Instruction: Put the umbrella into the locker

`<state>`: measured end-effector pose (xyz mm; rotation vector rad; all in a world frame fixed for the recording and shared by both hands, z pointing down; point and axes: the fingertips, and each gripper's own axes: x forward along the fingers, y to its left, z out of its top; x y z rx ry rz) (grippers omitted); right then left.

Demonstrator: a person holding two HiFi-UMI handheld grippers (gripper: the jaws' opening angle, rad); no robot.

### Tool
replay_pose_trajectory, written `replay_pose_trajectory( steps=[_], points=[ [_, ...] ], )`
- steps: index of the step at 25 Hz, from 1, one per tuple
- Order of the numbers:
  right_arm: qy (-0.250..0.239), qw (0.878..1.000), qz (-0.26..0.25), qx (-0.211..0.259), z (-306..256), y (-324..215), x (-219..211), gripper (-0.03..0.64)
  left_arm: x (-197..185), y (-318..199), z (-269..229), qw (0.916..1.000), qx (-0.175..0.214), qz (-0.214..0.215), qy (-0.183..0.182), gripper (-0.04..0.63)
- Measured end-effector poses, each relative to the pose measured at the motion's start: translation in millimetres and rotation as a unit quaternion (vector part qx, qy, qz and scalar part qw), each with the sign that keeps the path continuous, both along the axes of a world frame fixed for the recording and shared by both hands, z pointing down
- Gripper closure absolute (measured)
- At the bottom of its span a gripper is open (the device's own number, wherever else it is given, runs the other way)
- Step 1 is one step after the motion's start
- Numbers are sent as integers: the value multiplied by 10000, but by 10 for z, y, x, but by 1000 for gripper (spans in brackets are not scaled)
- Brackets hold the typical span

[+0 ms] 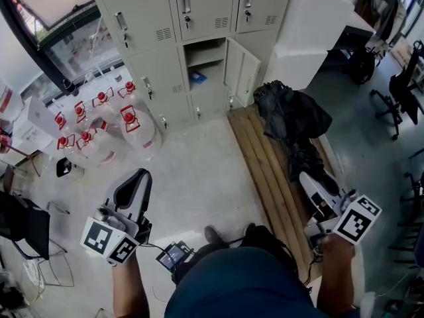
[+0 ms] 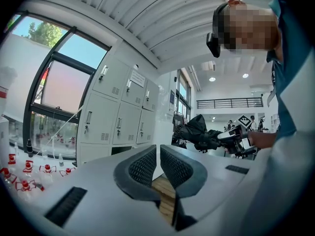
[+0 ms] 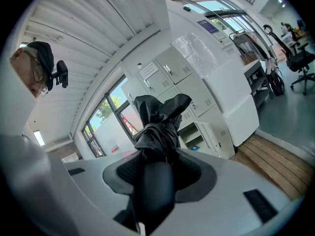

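The right gripper (image 1: 313,185) at the lower right of the head view is clamped on the rounded handle of the black folded fabric umbrella (image 1: 291,121). Only the right gripper view shows that grip: the handle fills the space between the pads, and the umbrella (image 3: 157,124) rises up mid-frame from the right gripper (image 3: 157,181).

The left gripper (image 1: 134,184) at lower left holds nothing. In its own view the left gripper (image 2: 157,154) has its jaws almost together, with only a slit between them.

The one umbrella hangs over the slatted wooden bench (image 1: 255,158). Bare grey floor (image 1: 192,171) lies open left of the bench. It is edged at far left by clear bottles with red caps (image 1: 129,121), too crowded to count.

Farthest, at top centre, the grey metal locker bank (image 1: 152,25) has one compartment (image 1: 207,71) with its door open.
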<state>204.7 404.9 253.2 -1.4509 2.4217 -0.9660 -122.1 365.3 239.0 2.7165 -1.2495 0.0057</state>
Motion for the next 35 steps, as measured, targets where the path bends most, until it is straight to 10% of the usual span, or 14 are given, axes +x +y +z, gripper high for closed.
replay_pose_trajectory(
  steps=[35],
  points=[
    [-272, 9935, -1074, -273, 263, -2299, 480, 434, 721, -1356, 66, 9955, -233, -915, -109, 560]
  ],
)
